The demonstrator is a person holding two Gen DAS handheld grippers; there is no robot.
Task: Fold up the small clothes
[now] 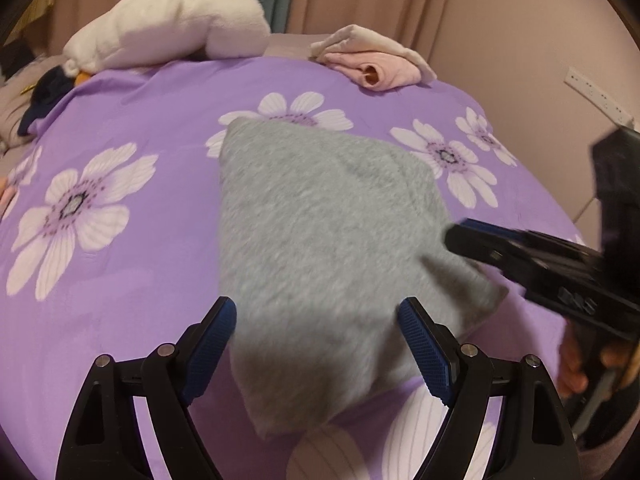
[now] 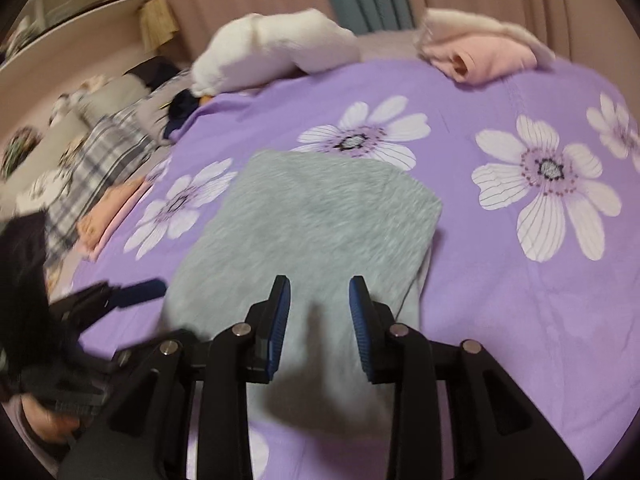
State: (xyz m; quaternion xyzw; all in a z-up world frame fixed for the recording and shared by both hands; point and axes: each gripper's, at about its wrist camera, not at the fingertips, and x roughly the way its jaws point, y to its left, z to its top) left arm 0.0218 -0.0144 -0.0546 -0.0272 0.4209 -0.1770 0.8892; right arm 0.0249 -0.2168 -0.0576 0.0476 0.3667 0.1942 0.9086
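My left gripper (image 1: 316, 352) hangs over the near end of the grey knit garment (image 1: 320, 240), jaws wide apart with nothing between them. My right gripper (image 2: 319, 320) sits low above the same cloth, its jaws parted more narrowly and also empty; from the left wrist view it reaches in from the right toward the garment's right edge.

The garment lies on the purple flowered bedsheet (image 1: 140, 280), in the middle of the bed, already a compact, roughly rectangular shape. I judge that at least one fold is done, though motion blur hides the layers. A lower layer seems to peek out along the right edge in the right wrist view.

Further back lie a folded pink garment (image 1: 376, 68) and a white plush toy (image 1: 168, 28), well apart from my work. At the left edge of the bed a plaid cloth (image 2: 104, 148) and a peach piece (image 2: 108, 216) wait.

I reckon I am between folds: either releasing, or setting up a final halving. The next move calls for both jaws to pinch the near corners cleanly, catching every layer, then carry them over to the far edge without dragging the sheet.
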